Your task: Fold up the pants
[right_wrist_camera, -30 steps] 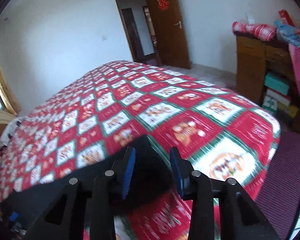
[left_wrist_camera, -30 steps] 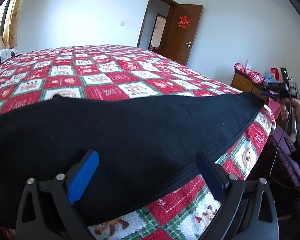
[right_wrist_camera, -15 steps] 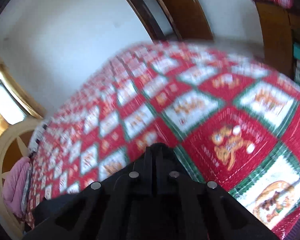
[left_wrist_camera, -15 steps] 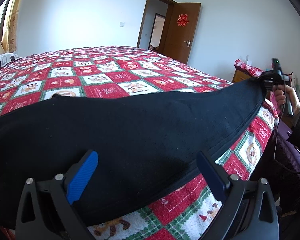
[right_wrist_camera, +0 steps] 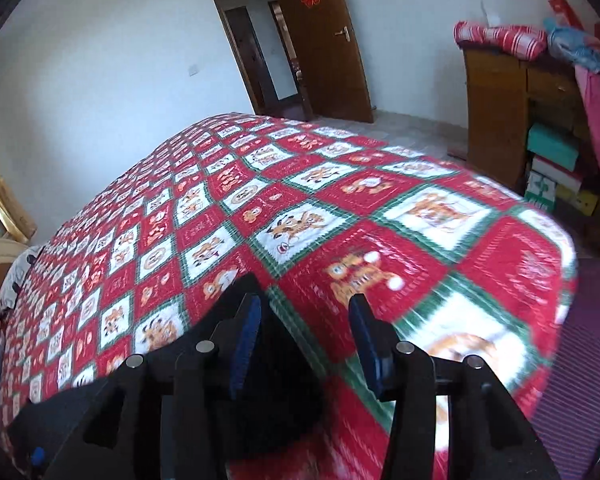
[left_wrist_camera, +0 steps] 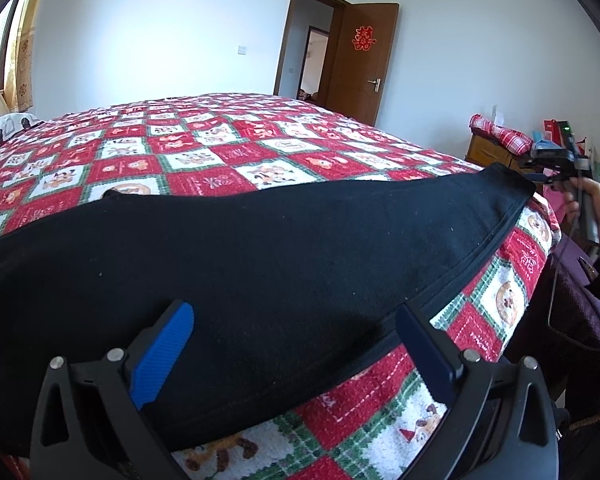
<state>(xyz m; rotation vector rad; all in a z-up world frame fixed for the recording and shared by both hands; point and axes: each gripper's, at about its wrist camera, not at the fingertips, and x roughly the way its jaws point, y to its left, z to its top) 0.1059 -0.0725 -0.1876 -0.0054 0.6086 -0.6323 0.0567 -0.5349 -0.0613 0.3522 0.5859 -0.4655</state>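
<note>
Black pants [left_wrist_camera: 284, 248] lie stretched across the near edge of the bed. My left gripper [left_wrist_camera: 292, 310] hovers open over their middle, its blue pads [left_wrist_camera: 162, 354] wide apart and pressing on nothing. My right gripper [right_wrist_camera: 305, 304] is at the pants' right end, and its jaws are opening. The pointed corner of the pants [right_wrist_camera: 240, 292] lies by its left finger, and black cloth sits loose between the fingers. In the left wrist view a hand holds the right gripper [left_wrist_camera: 556, 164] just past that corner [left_wrist_camera: 508, 184].
The bed carries a red, white and green checked cover [left_wrist_camera: 204, 152]. A wooden dresser [right_wrist_camera: 496, 112] with piled cloth and boxes stands right of the bed. A purple mat [right_wrist_camera: 588, 344] lies on the floor beside it. An open brown door [left_wrist_camera: 360, 60] is at the back.
The right gripper's jaws closed on the pants' corner and lifted it a little, then opened again; the corner now lies lower on the bed. The left gripper stayed put.
</note>
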